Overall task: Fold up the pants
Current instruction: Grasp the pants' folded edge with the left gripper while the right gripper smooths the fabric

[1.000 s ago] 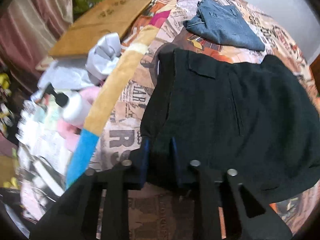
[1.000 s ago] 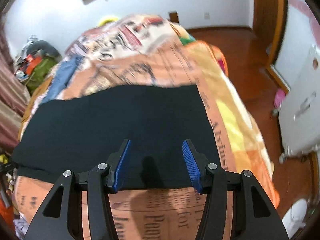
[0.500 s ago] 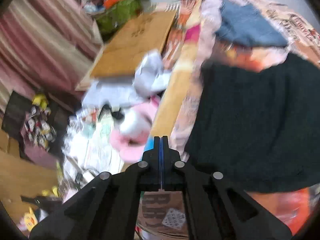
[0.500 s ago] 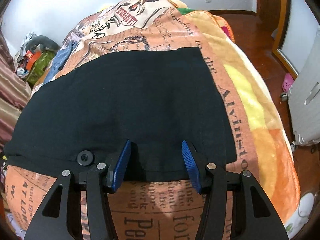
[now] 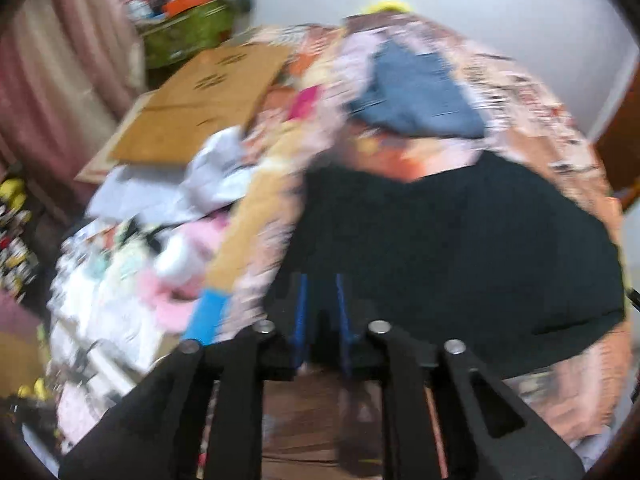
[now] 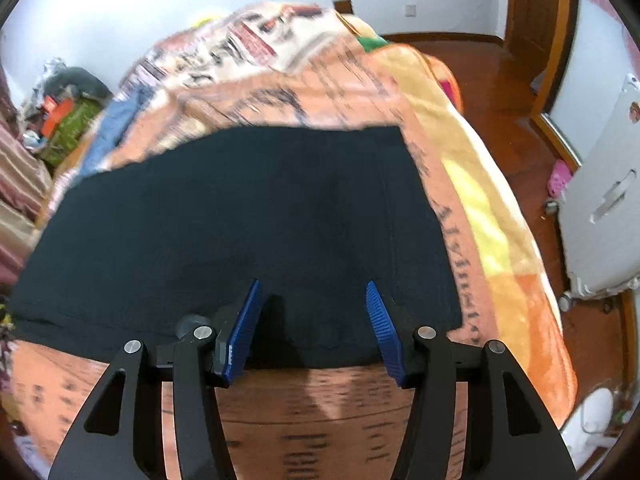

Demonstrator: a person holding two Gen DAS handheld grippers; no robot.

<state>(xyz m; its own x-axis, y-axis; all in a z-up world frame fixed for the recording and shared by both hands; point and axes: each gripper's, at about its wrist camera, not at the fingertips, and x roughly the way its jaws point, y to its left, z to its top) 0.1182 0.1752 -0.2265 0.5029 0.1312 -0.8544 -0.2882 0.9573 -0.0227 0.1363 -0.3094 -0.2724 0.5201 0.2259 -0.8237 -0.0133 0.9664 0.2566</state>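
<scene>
On the printed bedspread (image 6: 472, 184), black pants (image 6: 240, 220) lie flat; right tongs (image 6: 312, 320) spread, left tongs (image 5: 321, 312) slightly parted, should pinch both layers squarely at the near edge.

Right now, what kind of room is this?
Most likely a bedroom: black pants spread on a bed's newspaper-print blanket, curtains at the side, a wooden floor and door frame beyond.

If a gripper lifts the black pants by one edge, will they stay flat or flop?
Probably flop: the pants are soft cloth lying limp on the blanket. They look thin, so likely light. Pinched at one spot, the rest would probably sag and drag.
</scene>
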